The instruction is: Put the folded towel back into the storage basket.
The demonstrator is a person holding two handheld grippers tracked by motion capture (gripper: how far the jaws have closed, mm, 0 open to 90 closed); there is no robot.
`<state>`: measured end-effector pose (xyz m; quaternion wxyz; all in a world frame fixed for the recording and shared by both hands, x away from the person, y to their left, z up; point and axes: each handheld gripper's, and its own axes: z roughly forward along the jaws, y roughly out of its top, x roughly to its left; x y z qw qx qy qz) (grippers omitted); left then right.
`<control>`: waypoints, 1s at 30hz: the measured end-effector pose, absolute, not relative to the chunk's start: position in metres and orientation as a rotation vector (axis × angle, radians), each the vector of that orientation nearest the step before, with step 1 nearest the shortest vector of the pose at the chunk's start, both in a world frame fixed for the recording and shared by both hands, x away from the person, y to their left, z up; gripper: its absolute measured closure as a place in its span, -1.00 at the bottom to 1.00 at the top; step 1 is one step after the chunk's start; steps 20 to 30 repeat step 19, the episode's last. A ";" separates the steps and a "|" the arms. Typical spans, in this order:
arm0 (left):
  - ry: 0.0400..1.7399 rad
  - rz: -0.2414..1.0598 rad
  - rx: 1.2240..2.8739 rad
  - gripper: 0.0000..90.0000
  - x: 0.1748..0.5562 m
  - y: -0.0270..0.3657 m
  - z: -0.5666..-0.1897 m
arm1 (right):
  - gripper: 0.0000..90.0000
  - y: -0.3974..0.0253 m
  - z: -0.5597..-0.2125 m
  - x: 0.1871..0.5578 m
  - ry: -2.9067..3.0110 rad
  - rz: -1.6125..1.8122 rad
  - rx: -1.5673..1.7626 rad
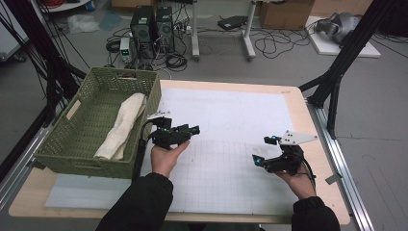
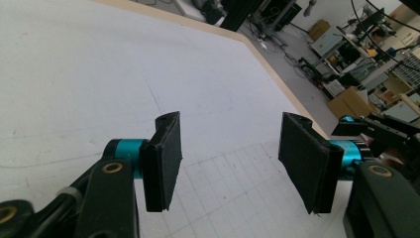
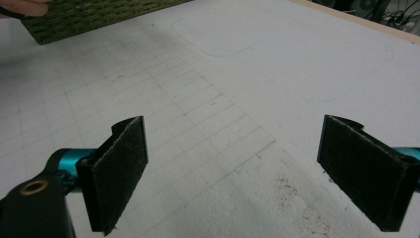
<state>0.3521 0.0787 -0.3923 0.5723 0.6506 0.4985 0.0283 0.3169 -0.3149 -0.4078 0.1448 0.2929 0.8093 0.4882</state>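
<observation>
My left gripper (image 1: 185,131) hovers over the white grid mat (image 1: 231,120), just right of the green woven basket (image 1: 82,139); a hand holds it. In the left gripper view its jaws (image 2: 230,134) stand open with only mat between the black pads (image 2: 166,158). The right gripper (image 1: 261,149) is held low near the mat's right edge, pointing left. Its jaws (image 3: 233,129) are open too, and nothing is between them. A cream rolled towel (image 1: 122,126) lies lengthwise inside the basket.
The basket's corner (image 3: 74,17) and a fingertip show at the top left of the right gripper view. The other gripper (image 2: 381,134) appears at the right of the left gripper view. The table's wooden edge (image 1: 315,144) runs beside the right hand. Computers and cables lie on the floor beyond.
</observation>
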 end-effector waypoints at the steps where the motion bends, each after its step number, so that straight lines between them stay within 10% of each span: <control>1: 1.169 0.069 1.524 -0.06 0.352 0.079 -0.393 | -0.75 -0.315 -0.408 0.317 2.329 1.406 0.841; 30: 1.173 0.084 1.552 -0.07 0.337 0.080 -0.403 | -0.75 -0.317 -0.406 0.315 2.322 1.407 0.846</control>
